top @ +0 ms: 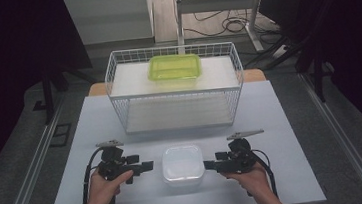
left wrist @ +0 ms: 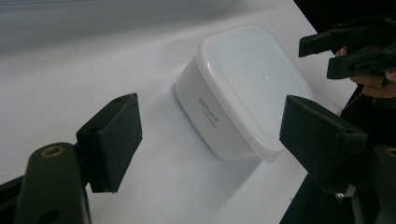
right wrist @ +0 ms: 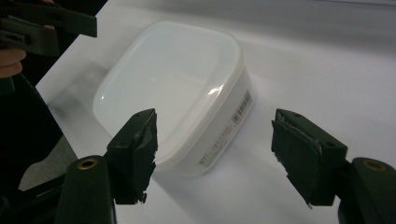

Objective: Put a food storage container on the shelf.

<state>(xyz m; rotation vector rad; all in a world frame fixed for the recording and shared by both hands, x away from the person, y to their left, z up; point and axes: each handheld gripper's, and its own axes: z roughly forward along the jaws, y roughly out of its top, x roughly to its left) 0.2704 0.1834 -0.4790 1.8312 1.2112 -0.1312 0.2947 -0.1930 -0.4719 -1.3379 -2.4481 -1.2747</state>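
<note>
Here both grippers, left (top: 147,165) and right (top: 209,165), flank the lidded white container (top: 182,163) near the table's front edge, jaws wide and empty, ready to take it from each side

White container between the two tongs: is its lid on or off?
On. The white container stands upright on the table with its lid seated flush over the rim all round; both gripper views show the lid's edge overhanging the body.

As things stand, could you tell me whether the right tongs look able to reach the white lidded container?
Probably yes: the right tongs stand open beside the white lidded container, pointing at its side, and nothing lies between them on the table.
</note>
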